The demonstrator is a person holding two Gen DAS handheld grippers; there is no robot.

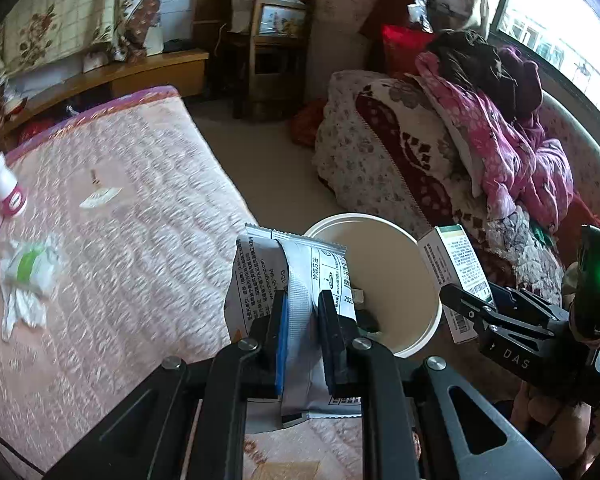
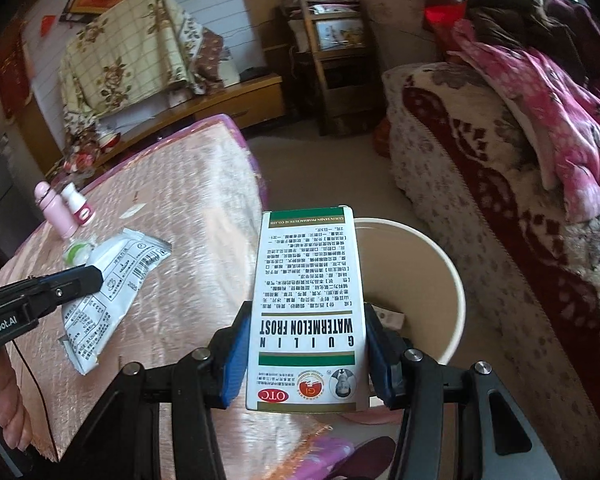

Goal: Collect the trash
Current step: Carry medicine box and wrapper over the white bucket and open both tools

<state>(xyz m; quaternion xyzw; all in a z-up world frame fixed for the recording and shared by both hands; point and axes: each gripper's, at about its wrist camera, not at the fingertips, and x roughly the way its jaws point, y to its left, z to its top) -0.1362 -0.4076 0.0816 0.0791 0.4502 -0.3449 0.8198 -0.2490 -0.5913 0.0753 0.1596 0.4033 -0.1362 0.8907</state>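
Note:
My left gripper (image 1: 302,300) is shut on a silver foil wrapper (image 1: 260,276), held at the table's edge beside the cream bin (image 1: 396,280); it also shows in the right wrist view (image 2: 112,280). My right gripper (image 2: 306,320) is shut on a white and green medicine box (image 2: 306,304), held over the near rim of the bin (image 2: 432,272). The box shows in the left wrist view (image 1: 456,264) right of the bin. A crumpled white and green wrapper (image 1: 28,276) lies on the table.
The pink-covered table (image 1: 132,220) holds a pink bottle (image 2: 56,210), a small white bottle (image 1: 6,188) and a paper scrap (image 1: 100,196). A sofa with blankets (image 1: 440,168) stands right of the bin. Shelves (image 1: 268,40) are behind.

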